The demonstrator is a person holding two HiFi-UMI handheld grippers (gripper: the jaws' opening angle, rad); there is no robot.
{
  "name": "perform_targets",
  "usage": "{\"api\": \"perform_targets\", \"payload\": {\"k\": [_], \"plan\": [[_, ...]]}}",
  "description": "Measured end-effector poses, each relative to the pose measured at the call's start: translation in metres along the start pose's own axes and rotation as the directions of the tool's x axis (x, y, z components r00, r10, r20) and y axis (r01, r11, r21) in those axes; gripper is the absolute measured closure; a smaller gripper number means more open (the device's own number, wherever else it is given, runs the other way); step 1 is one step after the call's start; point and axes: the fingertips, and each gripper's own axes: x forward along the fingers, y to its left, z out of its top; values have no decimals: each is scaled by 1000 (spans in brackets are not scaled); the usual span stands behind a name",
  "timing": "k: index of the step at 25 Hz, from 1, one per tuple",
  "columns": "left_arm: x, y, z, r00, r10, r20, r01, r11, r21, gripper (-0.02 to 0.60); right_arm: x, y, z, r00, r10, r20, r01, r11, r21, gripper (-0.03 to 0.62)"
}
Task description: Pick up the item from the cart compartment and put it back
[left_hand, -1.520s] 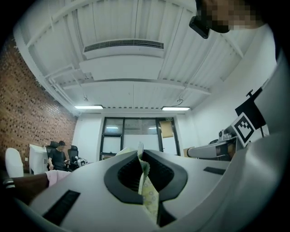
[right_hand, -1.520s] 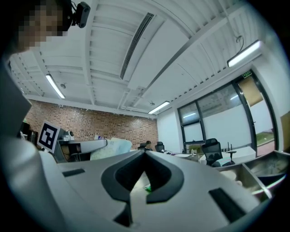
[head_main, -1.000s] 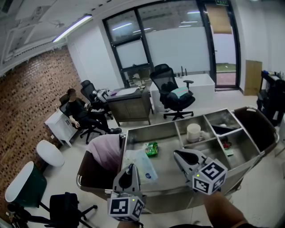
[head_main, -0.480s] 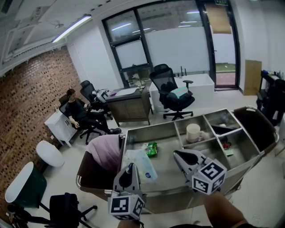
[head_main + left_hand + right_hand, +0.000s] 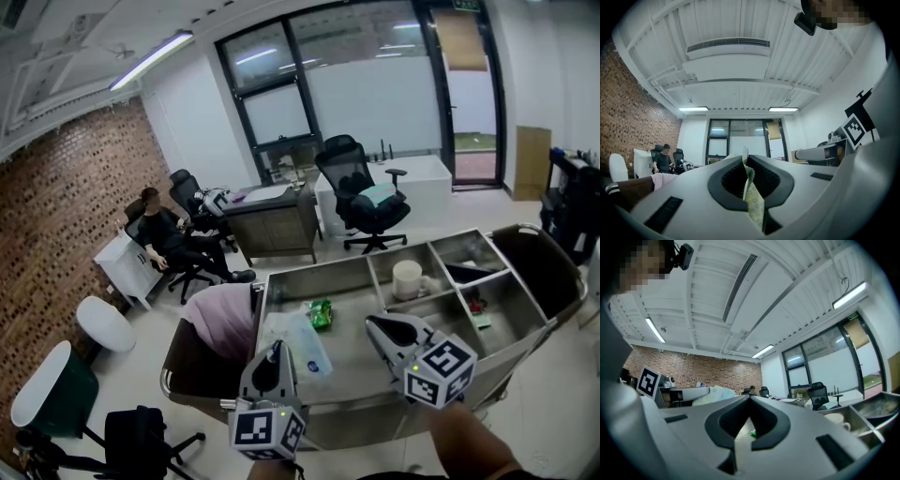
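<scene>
Left tongs [image 5: 745, 161] stay clamped on thin yellowish packet [image 5: 753, 205], held above cart [image 5: 319, 275] front-left part; right tongs [image 5: 749, 398] closed, empty. Hardly any change vs. a sec ago, so put-back prob. not begun.

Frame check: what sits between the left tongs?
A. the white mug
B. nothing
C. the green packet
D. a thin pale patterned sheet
D: the left gripper view shows the left tongs closed on a thin, pale, patterned sheet that runs down between them.
</scene>
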Motion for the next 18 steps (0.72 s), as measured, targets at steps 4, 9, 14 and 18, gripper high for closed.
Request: {"api": "perform_targets", "payload": {"k": [4, 9, 14, 18], "plan": [[3, 3, -4, 1000, -1, 0, 1, 1000, -3, 580, 1, 0, 0, 1000, 0, -1, 0, 1000, -1, 585], [15, 8, -7, 1000, 4, -27, -4, 1000, 10, 580, 1, -1, -2, 1000, -2, -6, 2, 1000, -2, 585], [44, 15, -15, 996, -3, -84, 4, 1000, 16, 580, 1, -5, -3, 1000, -4, -10, 4, 1000, -8, 585], [73, 14, -33, 984, -21, -174, 26, 999, 25, 580, 2, -5, -3, 1000, -7, -12, 7, 1000, -6, 585]]}}
